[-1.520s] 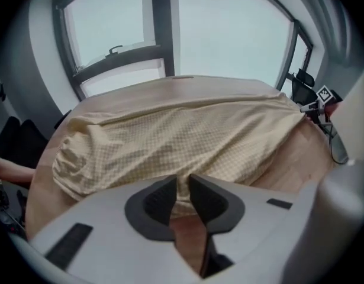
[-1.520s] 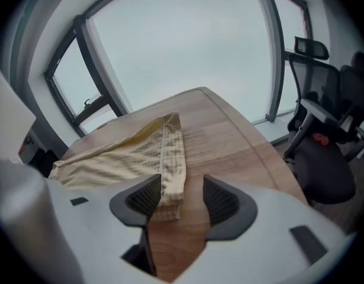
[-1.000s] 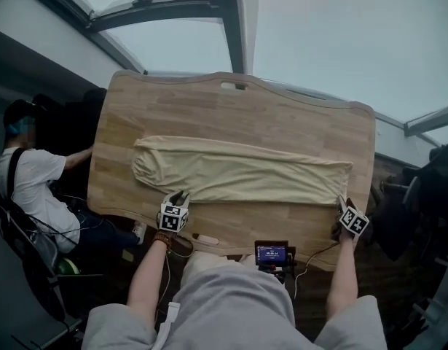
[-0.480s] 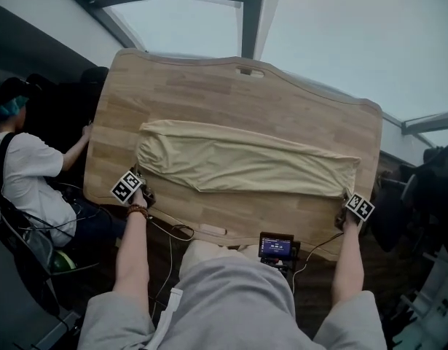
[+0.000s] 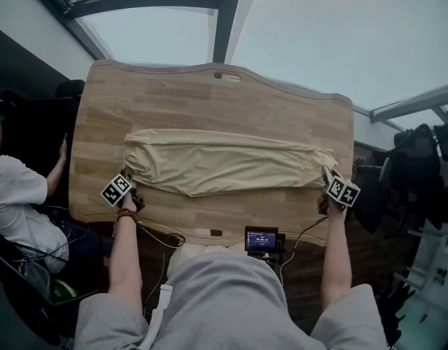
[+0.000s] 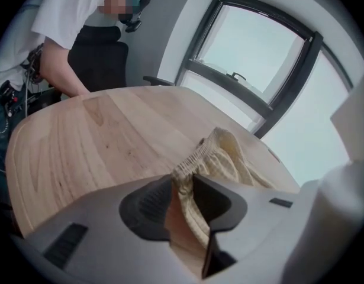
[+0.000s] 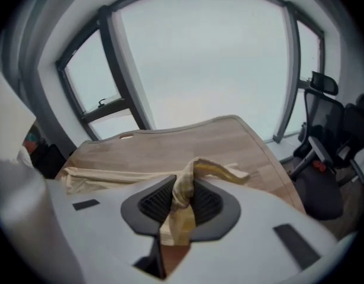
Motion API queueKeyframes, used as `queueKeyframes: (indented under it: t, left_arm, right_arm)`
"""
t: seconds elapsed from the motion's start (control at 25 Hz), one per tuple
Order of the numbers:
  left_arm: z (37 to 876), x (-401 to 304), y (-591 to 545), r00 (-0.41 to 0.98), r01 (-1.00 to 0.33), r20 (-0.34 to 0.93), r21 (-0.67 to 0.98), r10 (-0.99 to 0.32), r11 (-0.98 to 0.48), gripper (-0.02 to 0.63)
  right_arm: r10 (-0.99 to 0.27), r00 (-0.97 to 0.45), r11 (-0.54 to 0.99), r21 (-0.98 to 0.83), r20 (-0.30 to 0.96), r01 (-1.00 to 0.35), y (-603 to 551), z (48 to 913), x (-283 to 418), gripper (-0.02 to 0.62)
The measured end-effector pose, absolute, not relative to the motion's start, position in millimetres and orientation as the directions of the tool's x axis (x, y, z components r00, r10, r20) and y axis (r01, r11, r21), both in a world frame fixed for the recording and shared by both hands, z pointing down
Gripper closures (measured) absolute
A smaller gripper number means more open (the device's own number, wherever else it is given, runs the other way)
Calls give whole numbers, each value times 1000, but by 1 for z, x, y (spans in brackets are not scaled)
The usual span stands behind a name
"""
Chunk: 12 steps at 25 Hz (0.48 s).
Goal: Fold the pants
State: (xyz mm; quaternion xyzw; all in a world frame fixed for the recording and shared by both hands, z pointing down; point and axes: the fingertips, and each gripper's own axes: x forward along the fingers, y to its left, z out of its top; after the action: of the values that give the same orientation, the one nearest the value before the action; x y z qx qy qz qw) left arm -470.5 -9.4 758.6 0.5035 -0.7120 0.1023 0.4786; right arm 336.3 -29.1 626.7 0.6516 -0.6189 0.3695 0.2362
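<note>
Pants stretched lengthwise on table, both forearms reaching forward, grippers tilted down; left gripper jaws apart around the waistband corner, right gripper jaws just closed, pinching the hem end

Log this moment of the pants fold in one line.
pants on table | left gripper open, waistband between fingers | right gripper just closed on hem

Head view: the jaws of the left gripper and the right gripper are covered by their marker cubes. The seated person is cut at the left edge. The small screen cannot be read. In the left gripper view, the pants are largely masked by that gripper's body.
</note>
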Motion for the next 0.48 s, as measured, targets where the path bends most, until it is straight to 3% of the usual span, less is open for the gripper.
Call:
queueKeyframes:
  t: [0.24,0.48]
  left_arm:
    - [763,-467,-10,33,-799,775,400,-632,449,495]
    - [752,-467,-7,88,-823,753,424,-652,378,489]
  right_arm:
    - [-617,-162,176,-65,770,-982,-68,619,171,538]
    - [-554,-277,350,-83,785,-933,-79,633,19,539]
